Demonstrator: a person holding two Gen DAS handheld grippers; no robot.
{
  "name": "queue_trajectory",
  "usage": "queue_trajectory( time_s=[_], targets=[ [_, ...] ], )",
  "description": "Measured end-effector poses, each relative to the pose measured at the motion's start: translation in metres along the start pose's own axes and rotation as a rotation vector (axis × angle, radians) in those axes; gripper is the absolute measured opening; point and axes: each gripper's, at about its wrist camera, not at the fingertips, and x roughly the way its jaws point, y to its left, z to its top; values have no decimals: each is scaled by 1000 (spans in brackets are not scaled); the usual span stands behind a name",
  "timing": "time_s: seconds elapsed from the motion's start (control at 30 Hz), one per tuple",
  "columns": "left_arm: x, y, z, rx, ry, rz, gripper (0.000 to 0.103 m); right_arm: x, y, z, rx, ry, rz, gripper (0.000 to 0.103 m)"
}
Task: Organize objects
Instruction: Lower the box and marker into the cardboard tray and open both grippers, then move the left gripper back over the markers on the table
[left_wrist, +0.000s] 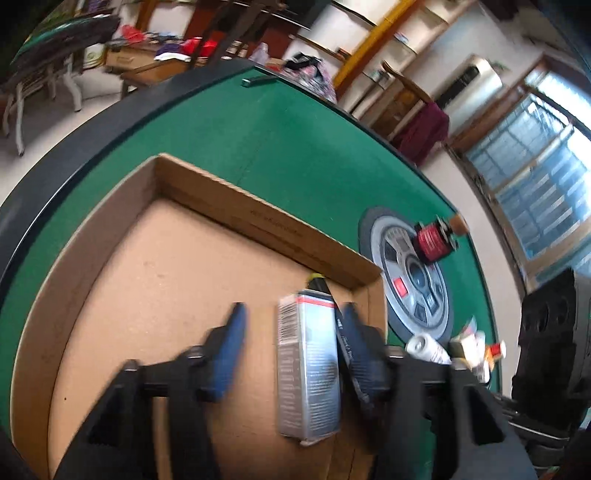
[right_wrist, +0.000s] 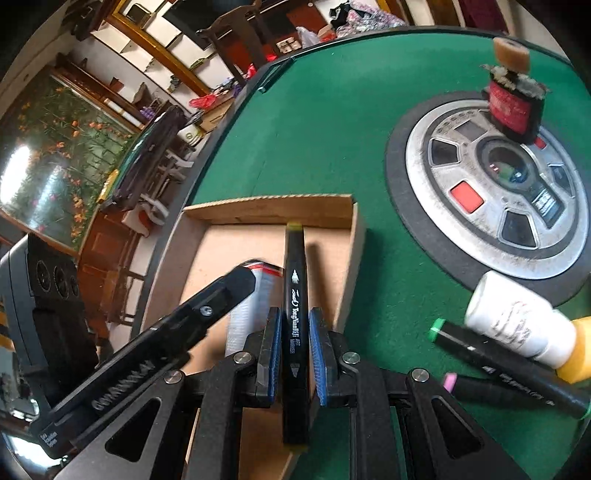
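Right tongs (right_wrist: 293, 354) clamp the black marker (right_wrist: 294, 332) over the cardboard box (right_wrist: 273, 210); lower it beside the silver carton (left_wrist: 308, 373), clear of the open left tongs (left_wrist: 291, 332).

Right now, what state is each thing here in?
Cardboard box: open-topped, on the green table.
Silver carton: lying in the box, free between open jaws.
Left gripper: open.
Black marker: clamped, over the box.
Right gripper: shut on it.
White bottle: lying on the table.

Black marker (right_wrist: 295, 332) barrel: "Touch TongNianDiJi", "ART MARKER". Other print unreadable.
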Motion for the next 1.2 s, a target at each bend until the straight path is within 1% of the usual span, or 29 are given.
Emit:
queue_trajectory(
  time_s=[0.03,0.1,0.13,0.2,0.23,0.3,0.47,0.57,0.67,0.7,0.77,0.8,0.83,0.87,0.9,0.93,1.0,1.03,1.07,1.1,1.13,1.17,1.2],
  targets=[
    [-4,3,-2,-18,-12,-4,70,-1,-6,1,-2,2,7,19],
    [-14,11,-6,-55,-34,-7,73,-3,-8,0,-16,2,34,28],
    [-19,17,-9,-83,-42,-22,76,-3,-9,0,-27,0,37,30],
    [-26,29,-17,-155,-58,-63,78,-4,-7,-3,-51,-11,28,31],
    [-27,35,-22,-189,-60,-70,80,-4,-5,-4,-55,-12,23,34],
    [-27,42,-27,-219,-54,-69,80,-4,-1,-6,-75,-14,13,37],
    [-31,36,-41,-219,-60,-76,80,-8,4,-17,-133,-16,-44,37],
    [-31,34,-48,-229,-54,-93,80,-9,2,-13,-125,-9,-31,37],
    [-35,30,-48,-221,-64,-104,80,-9,-2,-9,-123,-4,-11,37],
    [-40,29,-47,-221,-73,-103,80,-10,-3,-8,-124,-5,-2,38],
    [-57,22,-46,-211,-115,-104,80,-19,-7,-9,-118,-23,28,43],
    [-66,16,-45,-195,-139,-97,80,-25,-9,-9,-116,-38,37,48],
    [-79,7,-44,-165,-170,-75,81,-33,-10,-9,-118,-60,43,55],
    [-89,-2,-44,-139,-195,-52,83,-43,-12,-9,-123,-86,41,59],
    [-98,-10,-44,-113,-223,-26,85,-54,-12,-9,-135,-117,27,69],
    [-110,-22,-46,-80,-261,12,90,-66,-13,-9,-153,-152,4,77],
    [-122,-42,-47,-32,-310,65,94,-91,-16,-12,-193,-228,-57,86],
    [-128,-55,-51,8,-338,91,96,-105,-18,-14,-212,-273,-96,88],
    [-131,-64,-52,36,-351,104,97,-119,-21,-20,-227,-317,-124,89],
    [-132,-73,-55,67,-360,110,97,-138,-27,-27,-247,-388,-154,91],
    [-132,-83,-57,98,-364,105,97,-150,-27,-32,-257,-447,-174,95],
    [-131,-89,-59,125,-360,92,97,-168,-35,-43,-262,-538,-207,98],
    [-130,-95,-62,141,-350,79,97,-179,-42,-46,-258,-593,-227,103]
  ],
)
